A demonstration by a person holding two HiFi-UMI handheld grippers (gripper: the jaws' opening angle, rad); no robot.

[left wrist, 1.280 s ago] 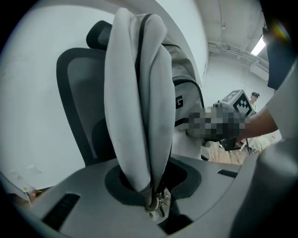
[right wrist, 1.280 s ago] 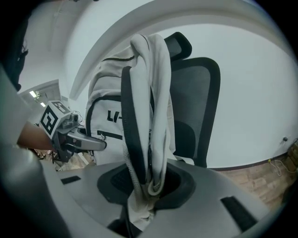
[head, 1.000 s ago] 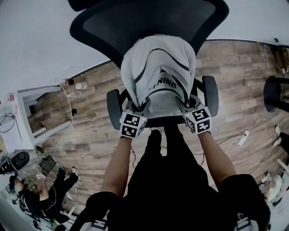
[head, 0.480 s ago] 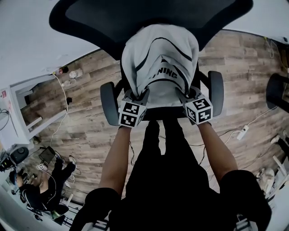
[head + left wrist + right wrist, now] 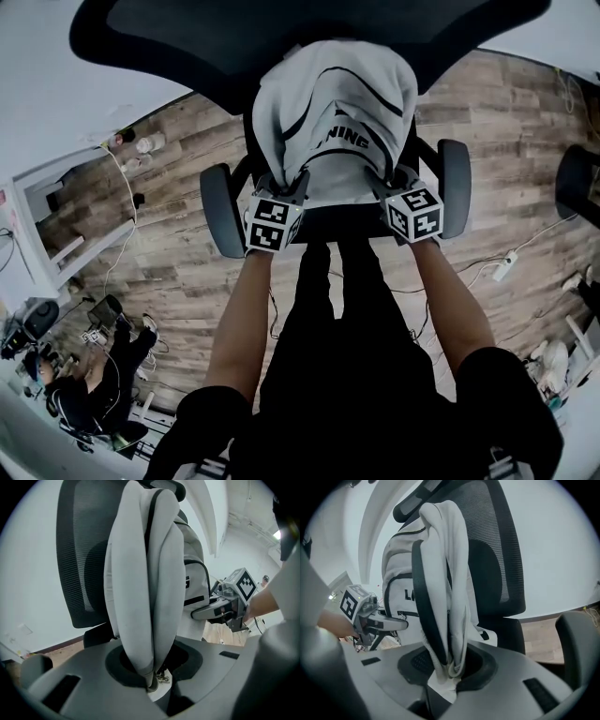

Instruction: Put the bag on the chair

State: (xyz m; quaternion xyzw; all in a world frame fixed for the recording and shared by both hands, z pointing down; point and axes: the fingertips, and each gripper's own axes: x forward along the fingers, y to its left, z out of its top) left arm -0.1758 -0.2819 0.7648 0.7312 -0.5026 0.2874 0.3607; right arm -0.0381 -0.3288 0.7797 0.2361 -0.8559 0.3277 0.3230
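Left gripper (image 5: pixel 289 185) and right gripper (image 5: pixel 390 180) each pinch a fold of the bag (image 5: pixel 333 112), upright against the chair (image 5: pixel 169 37) back. Placing looks nearly done. Next, probably: settle it on the seat, then release both.

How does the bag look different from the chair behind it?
The bag is pale grey-white soft fabric with black trim and lettering; the chair is black, with a mesh back. The bag is creased and slumped; the chair is rigid, with armrests. The bag is narrower than the chair's backrest, which shows on both sides of it. Both stand upright, the bag in front of the backrest.
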